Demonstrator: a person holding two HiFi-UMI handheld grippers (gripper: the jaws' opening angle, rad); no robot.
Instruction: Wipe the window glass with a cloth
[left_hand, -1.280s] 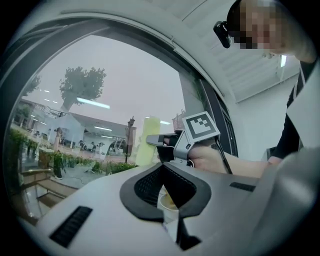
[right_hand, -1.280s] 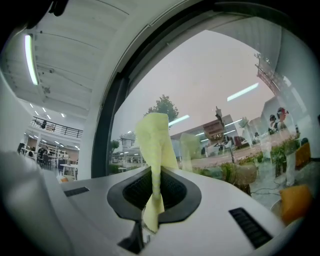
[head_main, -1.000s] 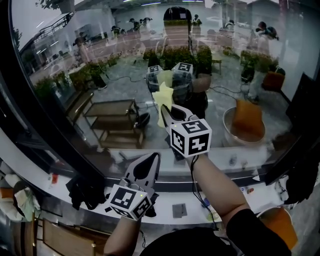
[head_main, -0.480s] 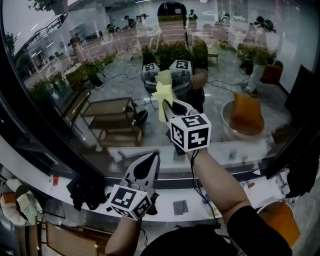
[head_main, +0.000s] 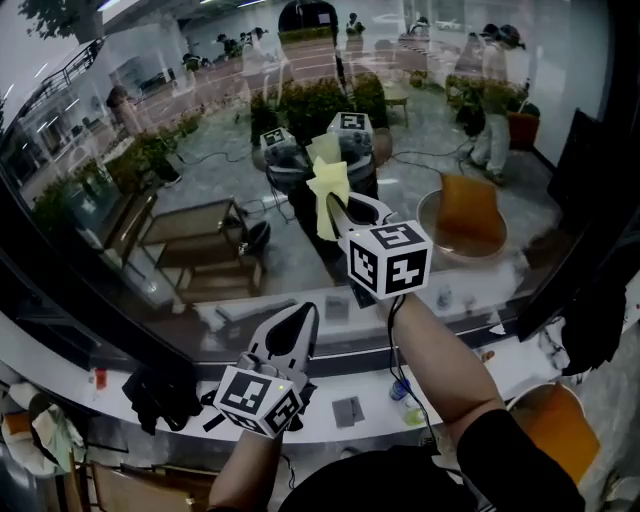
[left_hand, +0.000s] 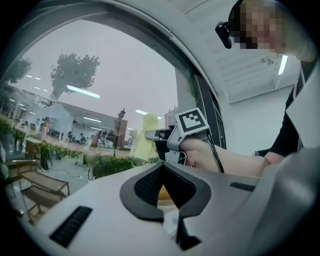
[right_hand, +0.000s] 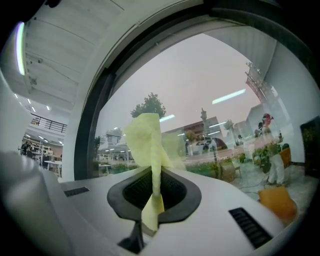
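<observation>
A yellow cloth hangs from my right gripper, which is shut on it and raised in front of the window glass. The cloth's top meets its own reflection, so it is at or very near the pane. In the right gripper view the cloth rises out of the closed right gripper. My left gripper is low, just above the sill, shut and holding nothing. The left gripper view looks past the left gripper to the right gripper and the cloth.
A white sill runs below the glass. On it lie a black bundle, a small grey square and a small bottle. An orange bucket stands at lower right. A dark window frame curves along the left.
The right gripper with the cloth has edged slightly upward along the glass. The left gripper has stayed low by the sill.
</observation>
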